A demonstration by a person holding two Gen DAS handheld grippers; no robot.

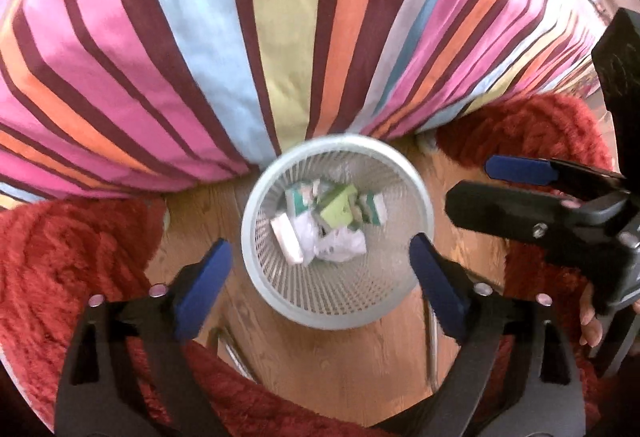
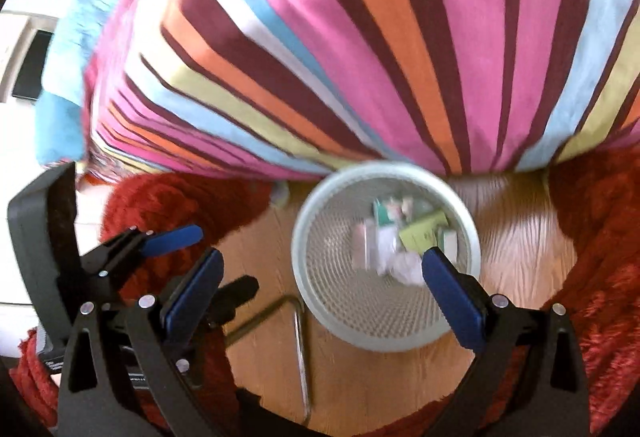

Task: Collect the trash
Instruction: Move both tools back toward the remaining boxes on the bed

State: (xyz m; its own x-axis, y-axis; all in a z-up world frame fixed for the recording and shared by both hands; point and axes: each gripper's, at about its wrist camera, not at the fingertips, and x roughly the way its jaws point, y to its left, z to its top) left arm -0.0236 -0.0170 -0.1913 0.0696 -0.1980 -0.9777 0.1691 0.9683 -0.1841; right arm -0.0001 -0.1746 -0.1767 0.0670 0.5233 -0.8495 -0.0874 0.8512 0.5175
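Note:
A grey mesh wastebasket stands on the wood floor below both grippers, also in the right wrist view. It holds several pieces of trash: white crumpled paper, green and white packets, a white box; they also show, blurred, in the right wrist view. My left gripper is open and empty above the basket. My right gripper is open and empty, above the basket's left side; it also shows at the right of the left wrist view.
A bed with a striped cover lies just behind the basket. Red shaggy rugs lie on the floor on both sides. A metal chair leg frame rests on the floor near the basket. A white surface with a dark phone is at far left.

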